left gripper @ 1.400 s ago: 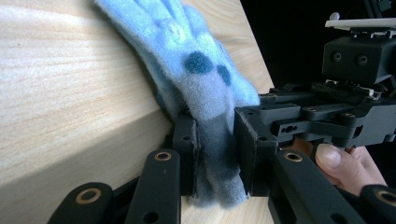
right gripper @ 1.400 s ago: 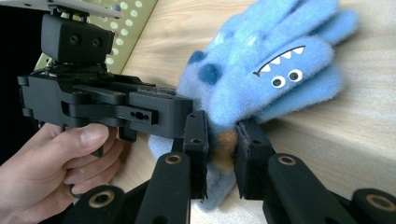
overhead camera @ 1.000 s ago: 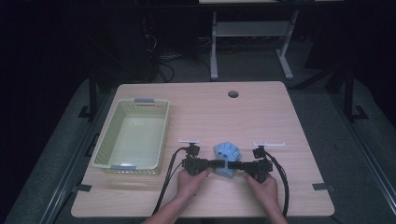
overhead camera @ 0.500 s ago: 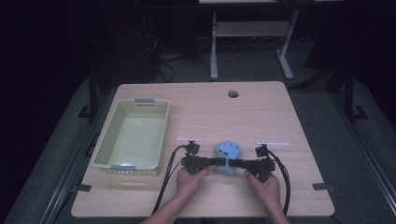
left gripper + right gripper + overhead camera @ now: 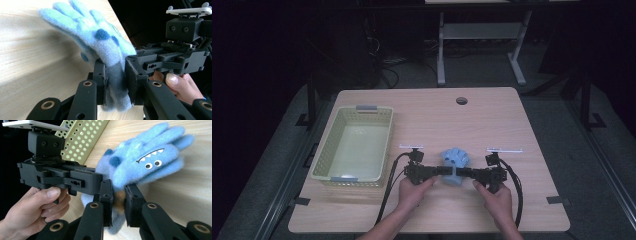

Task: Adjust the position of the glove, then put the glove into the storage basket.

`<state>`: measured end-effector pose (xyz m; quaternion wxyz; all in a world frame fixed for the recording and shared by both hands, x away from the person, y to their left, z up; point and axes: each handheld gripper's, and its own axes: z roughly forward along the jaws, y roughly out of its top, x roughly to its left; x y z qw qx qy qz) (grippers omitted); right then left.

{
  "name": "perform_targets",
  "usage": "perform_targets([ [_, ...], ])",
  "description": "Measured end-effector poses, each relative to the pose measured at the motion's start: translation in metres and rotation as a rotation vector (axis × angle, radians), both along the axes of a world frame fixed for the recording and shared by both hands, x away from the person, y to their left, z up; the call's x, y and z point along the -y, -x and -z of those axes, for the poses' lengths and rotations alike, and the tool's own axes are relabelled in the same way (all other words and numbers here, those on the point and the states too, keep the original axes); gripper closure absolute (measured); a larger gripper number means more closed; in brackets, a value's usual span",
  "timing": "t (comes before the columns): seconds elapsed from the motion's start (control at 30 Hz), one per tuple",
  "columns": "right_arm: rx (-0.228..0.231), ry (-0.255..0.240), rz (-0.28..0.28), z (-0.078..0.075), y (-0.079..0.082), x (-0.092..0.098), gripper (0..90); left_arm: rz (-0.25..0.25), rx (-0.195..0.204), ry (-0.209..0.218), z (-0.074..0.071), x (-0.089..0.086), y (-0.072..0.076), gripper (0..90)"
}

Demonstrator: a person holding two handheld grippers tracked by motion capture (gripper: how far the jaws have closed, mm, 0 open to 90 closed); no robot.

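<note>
Near the table's (image 5: 512,115) front edge, the left tongs (image 5: 443,171) and right tongs (image 5: 466,173) both clamp the blue glove (image 5: 455,161) from opposite sides, right of the basket (image 5: 382,145).

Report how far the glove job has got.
Done: both grippers are shut on the blue glove, the left gripper and the right gripper pinching its cuff from opposite sides. In hand: the glove is held between them by the table's near edge. Left, probably: the basket holds nothing yet.
</note>
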<state>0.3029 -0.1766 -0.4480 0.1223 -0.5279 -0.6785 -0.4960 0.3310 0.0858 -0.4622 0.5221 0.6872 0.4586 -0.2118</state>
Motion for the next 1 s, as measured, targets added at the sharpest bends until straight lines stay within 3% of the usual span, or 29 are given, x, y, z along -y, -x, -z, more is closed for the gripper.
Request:
perform_targets([
  [0.37, 0.01, -0.001, -0.012, -0.011, -0.005, -0.007, 78.3, -0.006, 0.013, 0.006, -0.012, -0.008, -0.003, 71.4],
  [1.0, 0.036, 0.032, -0.04, -0.027, -0.009, -0.02, 78.3, -0.007, 0.041, 0.028, -0.02, -0.02, -0.004, 71.1],
])
